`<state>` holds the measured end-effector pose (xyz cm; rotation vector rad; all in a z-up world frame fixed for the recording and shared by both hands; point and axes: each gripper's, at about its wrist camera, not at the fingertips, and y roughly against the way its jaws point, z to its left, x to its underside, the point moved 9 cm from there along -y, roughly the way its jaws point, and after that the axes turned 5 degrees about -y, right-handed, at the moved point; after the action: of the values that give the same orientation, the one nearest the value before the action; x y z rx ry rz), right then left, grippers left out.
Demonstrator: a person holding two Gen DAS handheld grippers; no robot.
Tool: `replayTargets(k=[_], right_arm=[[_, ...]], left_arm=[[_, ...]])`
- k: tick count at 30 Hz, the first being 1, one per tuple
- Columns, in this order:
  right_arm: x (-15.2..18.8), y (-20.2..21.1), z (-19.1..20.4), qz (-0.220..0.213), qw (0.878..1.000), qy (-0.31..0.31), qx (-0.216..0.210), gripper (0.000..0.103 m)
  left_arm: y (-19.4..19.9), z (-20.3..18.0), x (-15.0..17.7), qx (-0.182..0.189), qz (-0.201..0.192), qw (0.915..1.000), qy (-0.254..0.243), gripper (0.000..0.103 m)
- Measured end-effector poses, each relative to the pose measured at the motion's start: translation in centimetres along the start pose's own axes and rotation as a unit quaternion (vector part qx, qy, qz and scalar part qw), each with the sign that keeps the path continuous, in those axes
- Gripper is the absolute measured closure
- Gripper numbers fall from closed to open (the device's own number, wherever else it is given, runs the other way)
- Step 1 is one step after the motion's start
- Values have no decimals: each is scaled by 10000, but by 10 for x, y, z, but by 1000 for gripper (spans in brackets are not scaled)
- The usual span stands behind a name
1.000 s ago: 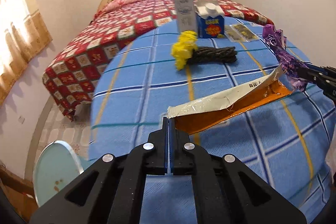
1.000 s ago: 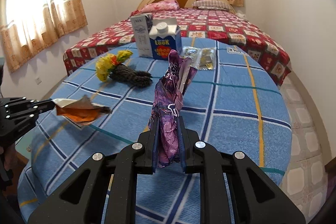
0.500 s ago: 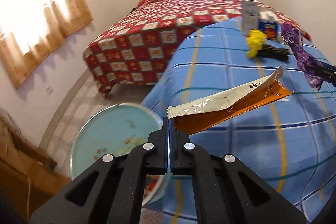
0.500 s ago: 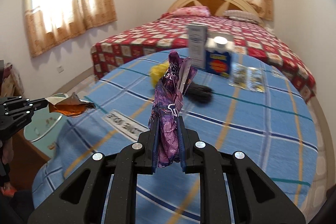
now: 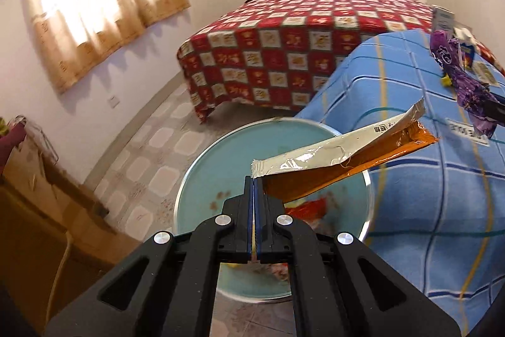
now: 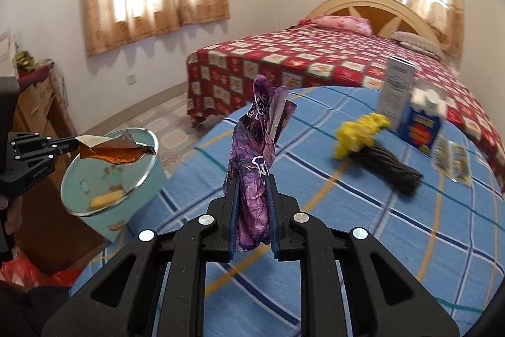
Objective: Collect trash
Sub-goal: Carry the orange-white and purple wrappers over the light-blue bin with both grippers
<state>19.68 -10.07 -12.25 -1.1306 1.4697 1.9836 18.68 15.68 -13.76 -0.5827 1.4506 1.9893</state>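
Since a second ago the orange wrapper (image 5: 344,166) has swung off the blue checked surface (image 5: 442,210) and now hangs over the pale blue bin (image 5: 202,166); the left tool (image 5: 254,188) is shut tight on its silver corner, jaws meeting with no gap. In the left wrist view the wrapper's long axis runs out from the fingertips toward 2 o'clock, so its far orange end reaches past the bin's rim and over the edge of the surface, while the pinched end sits above the bin's open mouth; release looks likely to drop it inside, though the overhanging end could catch the rim. In the right wrist view the purple wrapper (image 6: 255,179) stands upright, clamped in the right tool (image 6: 252,201), jaws narrow around its crumpled middle; it is above the surface, and the bin (image 6: 110,169) lies toward 9 o'clock, beside the surface edge; the left tool (image 6: 68,146) is plainly nearer the bin. Red and yellow scraps already lie in the bin. Open floor lies beyond the bin toward the bed (image 5: 300,52); a wooden cabinet (image 5: 47,210) stands near its other side. Cartons (image 6: 410,106), a yellow-tipped dark bundle (image 6: 375,153) and flat packets (image 6: 451,160) sit on the surface, well apart.
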Motion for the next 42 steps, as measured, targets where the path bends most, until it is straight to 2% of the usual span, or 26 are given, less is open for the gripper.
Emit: replayTargets(k=[16,31,42], right_arm=[[-11,-32,60,208,9976,564,-350,86],[-15,-49,94,298,9941,888,-539,86],[-12,-54,114,346,9915,1074,-649,86]], left_arm=[[-6,57,19,-424,164,9982,389,103],[-10,85,33,-656,272,9959,554,103],[-12,90,38,-711,321,9952,585,103]])
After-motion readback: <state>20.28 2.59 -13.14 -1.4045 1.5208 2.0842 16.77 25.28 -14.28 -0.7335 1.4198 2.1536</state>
